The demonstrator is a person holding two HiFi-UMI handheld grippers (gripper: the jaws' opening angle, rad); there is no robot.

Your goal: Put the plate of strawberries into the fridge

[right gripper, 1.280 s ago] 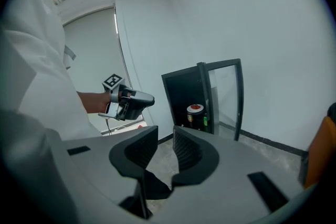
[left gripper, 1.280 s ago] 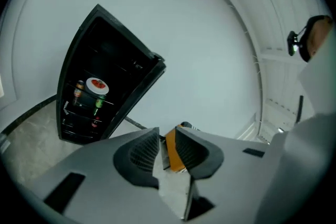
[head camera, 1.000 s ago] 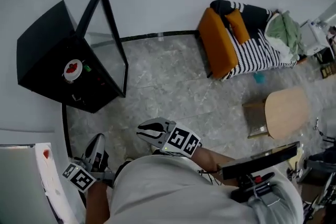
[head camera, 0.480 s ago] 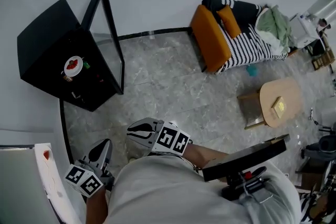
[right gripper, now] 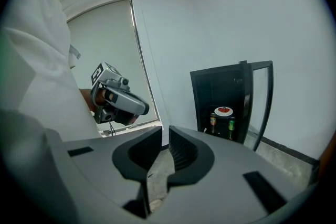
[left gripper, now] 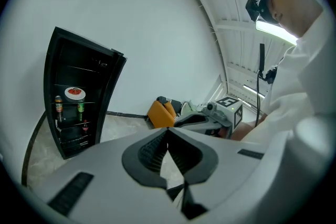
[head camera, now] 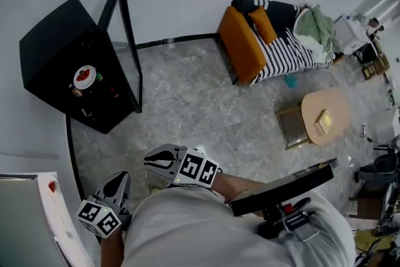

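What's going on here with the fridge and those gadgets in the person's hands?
A person holds a two-jaw gripper in each hand, standing back from a small black fridge whose glass door hangs open. The plate of strawberries sits on a shelf inside, above some bottles. Neither gripper holds anything: the left gripper has its jaws together, the right gripper a narrow gap between them. The door is not yet shut.

strawberries point(left gripper: 75, 92): way too tiny to count | bottles point(left gripper: 58, 105): labels unreadable tbh | white board point(head camera: 59, 222) near left: cut off by edge
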